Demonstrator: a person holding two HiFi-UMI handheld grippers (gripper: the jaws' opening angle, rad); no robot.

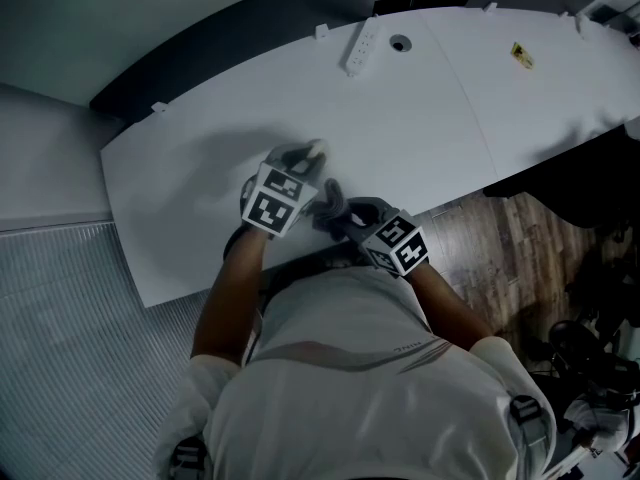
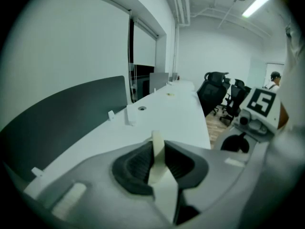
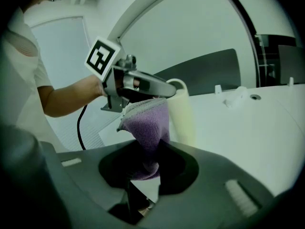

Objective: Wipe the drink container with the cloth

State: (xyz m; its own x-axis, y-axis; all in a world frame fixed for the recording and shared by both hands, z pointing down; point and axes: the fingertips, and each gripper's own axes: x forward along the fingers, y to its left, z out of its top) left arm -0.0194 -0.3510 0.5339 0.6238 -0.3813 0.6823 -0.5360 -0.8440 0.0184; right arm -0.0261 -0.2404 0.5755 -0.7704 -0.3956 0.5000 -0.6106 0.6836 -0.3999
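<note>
On the white bench (image 1: pixel 430 98), close to its near edge, the left gripper (image 1: pixel 303 156) has its jaws clenched on the thin handle (image 2: pixel 157 149) of the cream drink container (image 3: pixel 183 113), while the right gripper (image 3: pixel 150 162) has its jaws grasping a bunched purple cloth (image 3: pixel 147 123) right against that container.

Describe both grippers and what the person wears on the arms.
The left gripper and right gripper are grey shells with dark ribbed pads; each carries a white cube with black square markers. A black cable hangs from the left one. Sleeves: short, white.
</note>
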